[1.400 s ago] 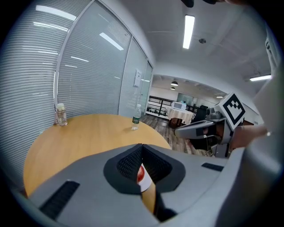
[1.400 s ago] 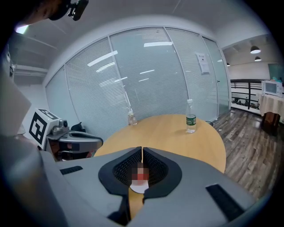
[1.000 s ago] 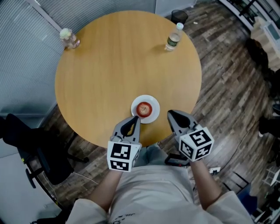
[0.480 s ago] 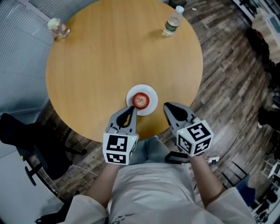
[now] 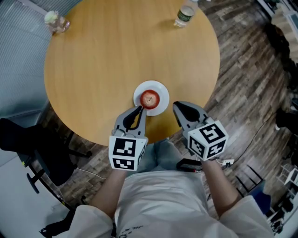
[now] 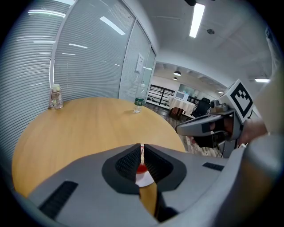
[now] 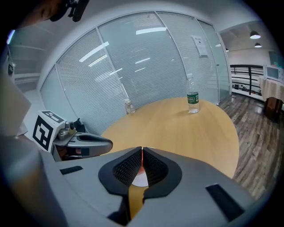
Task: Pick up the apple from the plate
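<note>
Nearest my body, over the table's near edge, I hold both claws tilted down toward the work. The left gripper (image 5: 138, 110) has its jaws together but for a thin slit, with nothing clamped. The right gripper (image 5: 177, 106) has its jaws together and is likewise empty. Their tips flank the near side of the plate (image 5: 161, 107), the left one just beside its rim. I judge this to be a staging posture that leaves either claw free to approach. Just beyond the tips, the white plate contains one item only: the apple (image 5: 150, 98), red, resting at its centre and untouched. It lies close to my side of the round table (image 5: 116, 56), within easy reach. The jaws must part before any grasp is possible. Far across the table, well apart from the plate, stand a capped bottle (image 5: 185, 14) and a small jar (image 5: 56, 21) whose contents I cannot make out.
</note>
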Demonstrator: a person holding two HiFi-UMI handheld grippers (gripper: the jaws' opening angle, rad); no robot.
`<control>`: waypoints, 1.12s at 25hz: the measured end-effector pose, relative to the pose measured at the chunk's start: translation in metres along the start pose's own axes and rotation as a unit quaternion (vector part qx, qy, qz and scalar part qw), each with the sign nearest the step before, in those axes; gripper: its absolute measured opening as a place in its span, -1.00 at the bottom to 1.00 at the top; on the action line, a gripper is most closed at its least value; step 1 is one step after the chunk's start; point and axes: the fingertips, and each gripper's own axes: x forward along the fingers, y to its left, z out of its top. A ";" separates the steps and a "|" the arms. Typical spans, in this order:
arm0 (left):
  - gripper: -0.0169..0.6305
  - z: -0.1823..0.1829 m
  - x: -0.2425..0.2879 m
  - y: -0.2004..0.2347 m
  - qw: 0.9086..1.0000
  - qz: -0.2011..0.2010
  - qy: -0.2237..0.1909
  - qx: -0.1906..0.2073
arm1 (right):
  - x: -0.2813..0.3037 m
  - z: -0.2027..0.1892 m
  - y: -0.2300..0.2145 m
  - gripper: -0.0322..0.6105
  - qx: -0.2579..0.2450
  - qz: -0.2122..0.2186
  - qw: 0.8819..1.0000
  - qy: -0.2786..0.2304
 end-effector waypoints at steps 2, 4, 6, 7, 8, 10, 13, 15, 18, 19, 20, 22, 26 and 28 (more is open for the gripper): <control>-0.85 -0.002 0.002 0.000 1.000 -0.001 0.002 -0.001 | 0.001 -0.003 0.000 -0.80 0.002 0.000 1.000 0.001; -0.82 -0.005 0.004 0.000 1.000 -0.002 0.004 -0.001 | 0.002 -0.006 -0.001 -0.80 0.004 0.000 1.000 0.003; -0.81 -0.006 0.007 0.001 1.000 -0.002 0.007 -0.001 | 0.004 -0.007 -0.003 -0.80 0.005 0.000 1.000 0.005; -0.79 -0.007 0.008 0.002 1.000 -0.002 0.008 -0.002 | 0.005 -0.008 -0.003 -0.80 0.005 0.000 1.000 0.006; -0.77 -0.007 0.010 0.003 1.000 -0.002 0.009 -0.002 | 0.006 -0.009 -0.004 -0.80 0.006 0.000 1.000 0.007; -0.72 -0.009 0.013 0.005 1.000 -0.002 0.011 -0.004 | 0.008 -0.011 -0.005 -0.80 0.006 0.000 1.000 0.008; -0.64 -0.013 0.017 0.004 1.000 -0.005 0.019 -0.003 | 0.009 -0.013 -0.006 -0.80 0.006 0.000 1.000 0.011; -0.59 -0.015 0.020 0.003 1.000 -0.008 0.024 -0.003 | 0.009 -0.015 -0.008 -0.80 0.008 0.000 1.000 0.012; -0.45 -0.020 0.026 0.003 0.999 -0.014 0.033 0.000 | 0.011 -0.018 -0.009 -0.80 0.012 -0.001 1.000 0.015; -0.41 -0.022 0.029 0.003 0.999 -0.015 0.036 0.002 | 0.012 -0.019 -0.010 -0.80 0.013 -0.001 1.000 0.016; -0.37 -0.024 0.031 0.003 0.999 -0.016 0.039 0.004 | 0.012 -0.020 -0.010 -0.80 0.014 -0.001 1.000 0.017; -0.32 -0.029 0.036 0.004 0.999 -0.018 0.046 0.008 | 0.014 -0.022 -0.011 -0.80 0.016 -0.001 1.000 0.018; -0.04 -0.039 0.048 0.006 0.998 -0.022 0.066 0.013 | 0.016 -0.024 -0.012 -0.80 0.020 -0.002 1.000 0.021; 0.04 -0.041 0.052 0.006 0.997 -0.023 0.072 0.014 | 0.016 -0.025 -0.014 -0.80 0.022 -0.003 1.000 0.022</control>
